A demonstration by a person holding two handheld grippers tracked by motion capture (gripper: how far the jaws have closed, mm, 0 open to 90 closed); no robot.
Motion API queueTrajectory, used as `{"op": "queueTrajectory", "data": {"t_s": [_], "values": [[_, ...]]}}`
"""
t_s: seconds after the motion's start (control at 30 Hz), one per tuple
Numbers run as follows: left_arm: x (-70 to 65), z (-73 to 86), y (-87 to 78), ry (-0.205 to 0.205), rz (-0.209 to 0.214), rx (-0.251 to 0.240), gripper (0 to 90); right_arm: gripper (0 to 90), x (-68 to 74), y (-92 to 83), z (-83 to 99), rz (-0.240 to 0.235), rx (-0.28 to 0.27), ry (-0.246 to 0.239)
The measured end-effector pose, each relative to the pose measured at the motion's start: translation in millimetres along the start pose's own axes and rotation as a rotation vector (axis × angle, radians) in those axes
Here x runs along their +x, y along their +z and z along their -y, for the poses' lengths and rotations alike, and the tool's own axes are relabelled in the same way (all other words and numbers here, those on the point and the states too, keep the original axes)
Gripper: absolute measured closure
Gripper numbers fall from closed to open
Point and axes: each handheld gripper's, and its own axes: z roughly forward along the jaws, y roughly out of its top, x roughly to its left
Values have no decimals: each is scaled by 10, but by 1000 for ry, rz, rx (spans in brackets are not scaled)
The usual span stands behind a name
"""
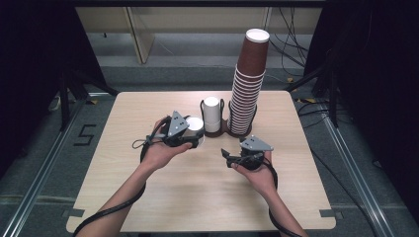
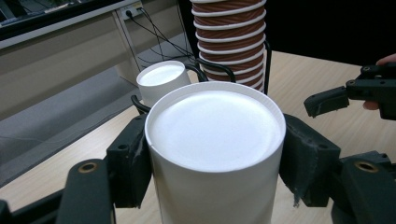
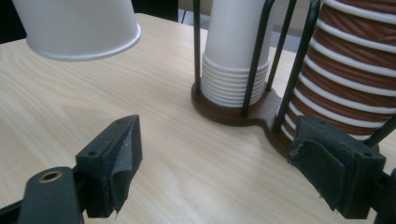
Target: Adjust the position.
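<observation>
A white paper cup, bottom up, sits between the pads of my left gripper, which is shut on its sides. In the right gripper view the same cup hangs rim-down a little above the table. My right gripper is to the right of it, low over the table, with its jaws open and nothing between them. Just behind both grippers a dark wire holder carries a short stack of white cups and a tall stack of brown cups.
The light wooden table has bare room in front of and to the left of the holder. The brown stack and the holder's wire posts stand close ahead of my right gripper. Dark stands and cables lie on the floor around the table.
</observation>
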Motion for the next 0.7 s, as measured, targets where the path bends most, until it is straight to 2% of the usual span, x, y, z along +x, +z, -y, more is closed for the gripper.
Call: {"op": "queueTrajectory", "data": {"t_s": [0.03,0.07,0.1,0.13,0.2,0.23,0.27,0.3,0.33,0.37,0.4,0.43,0.47,0.53,0.57,0.63,0.67,0.7], "values": [[-7,-2,4,9,3,5,331,172,24,-10,8,10,5,24],[-14,0,9,4,10,9,331,171,35,-32,9,-1,30,45],[-18,-1,7,10,8,12,330,171,22,-33,11,-5,25,24],[-25,1,10,16,9,17,331,171,27,-35,17,-24,20,37],[-43,10,18,17,15,24,330,171,14,-50,31,-16,14,34],[-53,13,21,14,18,26,331,171,15,-75,35,-15,27,44],[-56,15,21,20,21,30,330,171,2,-66,48,-19,1,32],[-64,18,24,19,24,33,331,171,0,-75,56,-20,-2,25],[-72,22,30,23,27,38,330,171,25,-94,62,-36,16,54],[-82,25,35,27,31,46,331,171,26,-117,68,-35,23,38],[-94,29,42,34,35,55,331,170,58,-133,78,-28,24,65],[-110,32,51,38,38,60,331,170,32,-133,80,-31,10,9],[-124,33,55,46,42,68,331,170,50,-136,87,-39,8,22],[-152,30,67,46,47,69,330,170,53,-161,84,-64,21,15],[-165,25,73,40,48,69,330,171,72,-158,88,-77,14,39],[-188,15,92,37,53,71,330,172,82,-173,92,-67,5,32],[-201,10,105,44,57,75,331,173,115,-181,93,-83,21,51],[-218,6,121,47,62,78,331,173,124,-175,94,-93,15,50]]}}
